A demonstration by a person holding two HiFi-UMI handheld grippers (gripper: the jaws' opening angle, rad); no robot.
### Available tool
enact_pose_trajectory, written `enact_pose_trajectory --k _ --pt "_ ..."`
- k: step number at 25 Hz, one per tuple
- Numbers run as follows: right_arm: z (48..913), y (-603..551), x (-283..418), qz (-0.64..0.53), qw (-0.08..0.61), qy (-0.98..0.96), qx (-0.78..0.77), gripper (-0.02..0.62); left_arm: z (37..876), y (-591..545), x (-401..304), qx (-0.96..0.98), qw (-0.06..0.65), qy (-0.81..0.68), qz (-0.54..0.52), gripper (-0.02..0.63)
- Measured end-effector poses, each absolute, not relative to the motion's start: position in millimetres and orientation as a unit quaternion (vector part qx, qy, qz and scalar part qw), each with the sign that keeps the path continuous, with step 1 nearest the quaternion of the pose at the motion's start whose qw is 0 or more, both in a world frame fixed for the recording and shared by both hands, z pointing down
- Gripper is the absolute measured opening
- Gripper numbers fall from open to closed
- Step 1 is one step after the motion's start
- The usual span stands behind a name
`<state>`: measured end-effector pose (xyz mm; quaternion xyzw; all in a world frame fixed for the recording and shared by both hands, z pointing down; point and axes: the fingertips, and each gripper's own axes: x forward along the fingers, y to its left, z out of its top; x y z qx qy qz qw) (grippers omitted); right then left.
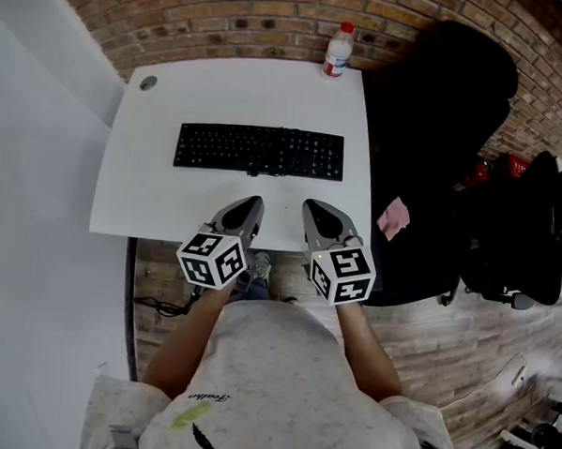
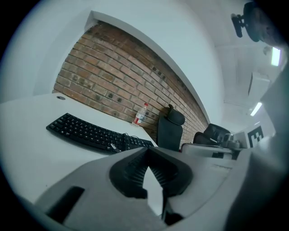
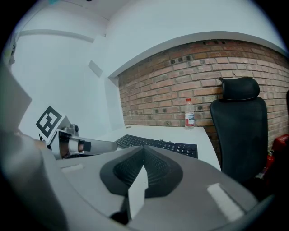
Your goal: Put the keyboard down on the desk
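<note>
Keyboard (image 1: 258,151) lies flat on the white surface (image 1: 150,212), long side parallel to the near edge, roughly centred, with nothing gripping it. My two forearms reach forward from my body, elbows bent and out. They hold the left gripper (image 1: 254,201) and right gripper (image 1: 312,205) side by side over the near edge of the surface. Both tips point toward the keyboard and stand apart from it, the marker cubes facing up toward me.

Left gripper view: the ribbed pads are pressed together at the tips, with nothing between them. Right gripper view: same finding, pads closed on each other and empty.

Head view alone shows my arms, the full outline of the surface, a round cable port (image 1: 147,83) at its far left corner, and a pink item (image 1: 392,217) on the black chair (image 1: 436,133). The gripper views alone show the brick wall rising behind the bottle (image 1: 338,51). Right gripper view also catches the left gripper level beside it.
</note>
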<state>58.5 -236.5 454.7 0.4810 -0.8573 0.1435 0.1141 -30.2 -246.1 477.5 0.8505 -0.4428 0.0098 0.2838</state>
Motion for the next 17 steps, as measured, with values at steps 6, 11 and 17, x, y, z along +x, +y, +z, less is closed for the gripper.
enact_pose_trajectory --k 6,11,17 --pt "455.4 -229.4 57.0 0.141 0.114 -0.857 0.482 0.011 478.1 -239.5 -30.9 0.853 0.277 -0.442 0.017 -0.008" --pt "454.8 -227.7 56.3 0.141 0.112 -0.857 0.482 0.011 478.2 -237.4 -30.5 0.853 0.279 -0.44 0.018 -0.008" --pt "453.7 -226.3 55.6 0.14 0.112 -0.858 0.482 0.011 478.9 -236.4 -31.8 0.85 0.285 -0.442 0.017 -0.008"
